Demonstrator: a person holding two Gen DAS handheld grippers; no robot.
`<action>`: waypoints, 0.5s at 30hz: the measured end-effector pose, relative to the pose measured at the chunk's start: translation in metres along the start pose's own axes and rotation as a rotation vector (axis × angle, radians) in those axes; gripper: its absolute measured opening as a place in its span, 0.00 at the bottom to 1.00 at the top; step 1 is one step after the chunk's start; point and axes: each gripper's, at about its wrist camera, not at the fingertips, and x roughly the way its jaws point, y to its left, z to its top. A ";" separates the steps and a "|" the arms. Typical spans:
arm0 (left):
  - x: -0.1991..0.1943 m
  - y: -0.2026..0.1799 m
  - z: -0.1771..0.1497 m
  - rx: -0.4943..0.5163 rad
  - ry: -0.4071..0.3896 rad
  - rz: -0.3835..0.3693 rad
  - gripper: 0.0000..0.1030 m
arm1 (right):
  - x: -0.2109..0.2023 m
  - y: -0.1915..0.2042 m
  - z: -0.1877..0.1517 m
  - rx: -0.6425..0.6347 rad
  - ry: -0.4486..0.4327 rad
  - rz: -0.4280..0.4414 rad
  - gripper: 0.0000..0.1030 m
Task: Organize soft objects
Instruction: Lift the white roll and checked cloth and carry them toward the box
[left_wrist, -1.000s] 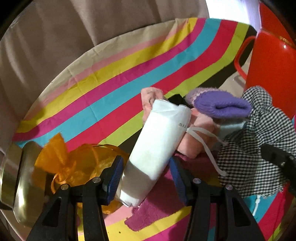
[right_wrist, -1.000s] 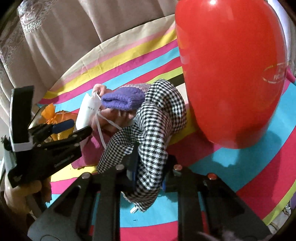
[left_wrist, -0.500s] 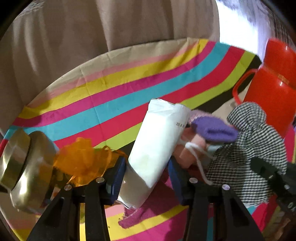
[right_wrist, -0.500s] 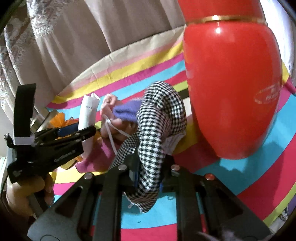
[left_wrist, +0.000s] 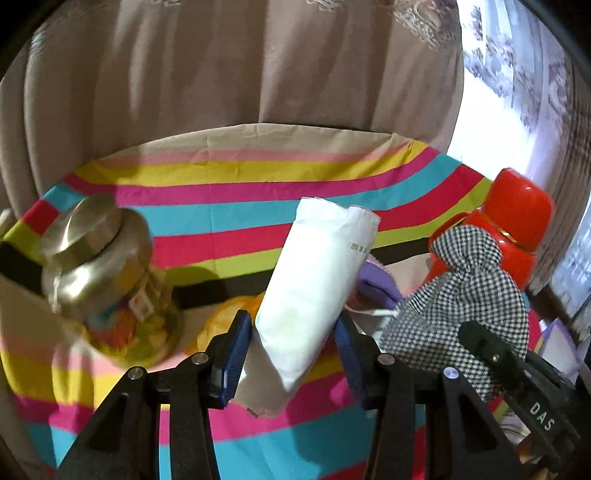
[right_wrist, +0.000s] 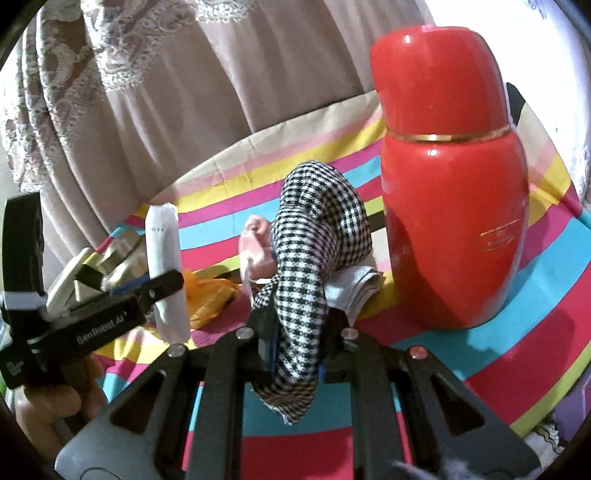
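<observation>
We are gripping a white folded mask (left_wrist: 314, 291) in our left gripper (left_wrist: 291, 354), its jaws having just been closing, our right gripper (right_wrist: 295, 343) pinching the checked cloth (right_wrist: 317, 236) tightly, red flask (right_wrist: 450, 184) at two o'clock, both items now lifted higher off the striped tablecloth (left_wrist: 221, 192) than before.

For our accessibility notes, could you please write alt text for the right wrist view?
The right gripper pinches a black-and-white checked cloth lifted above a striped tablecloth, beside a tall red flask. At left, the left gripper holds a white packet.

Jar (left_wrist: 107, 291) left on striped cloth (left_wrist: 236, 206); flask (right_wrist: 450, 192) right; curtain (left_wrist: 221, 66) behind; sock pile (right_wrist: 258, 251) between.
</observation>
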 end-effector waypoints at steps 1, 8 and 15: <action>-0.005 -0.002 -0.004 -0.011 -0.002 -0.002 0.46 | -0.004 0.000 0.001 -0.003 -0.003 0.004 0.17; -0.032 -0.024 -0.026 -0.060 -0.022 -0.047 0.46 | -0.023 -0.004 0.005 -0.010 0.008 0.004 0.17; -0.049 -0.055 -0.043 -0.066 -0.029 -0.107 0.46 | -0.053 -0.020 -0.003 -0.027 0.017 -0.008 0.17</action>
